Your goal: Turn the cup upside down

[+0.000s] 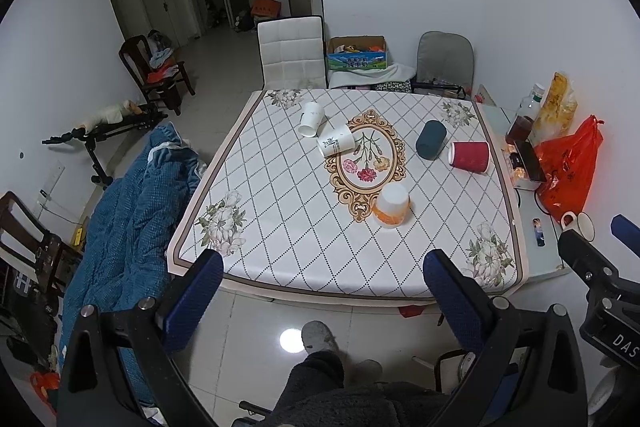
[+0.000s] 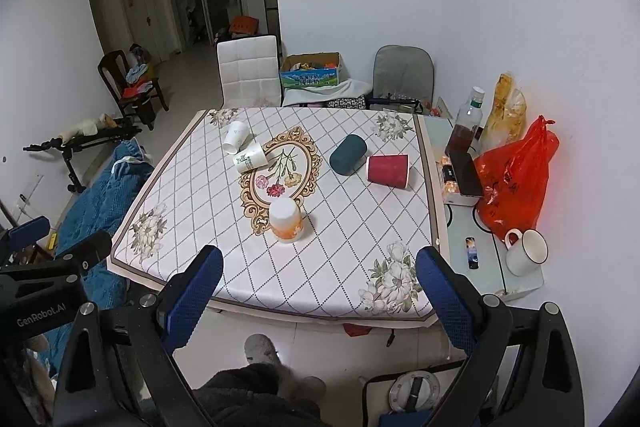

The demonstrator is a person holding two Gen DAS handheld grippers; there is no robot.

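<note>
Several paper cups are on the flowered tablecloth. An orange-and-white cup stands upside down near the front. A red cup, a dark green cup and two white cups lie on their sides farther back. My left gripper and right gripper are both open and empty, held above the table's front edge, well short of all cups.
A side surface at the right holds a white mug, a red plastic bag, a bottle and a lighter. A white chair stands behind the table. A blue quilt lies at the left.
</note>
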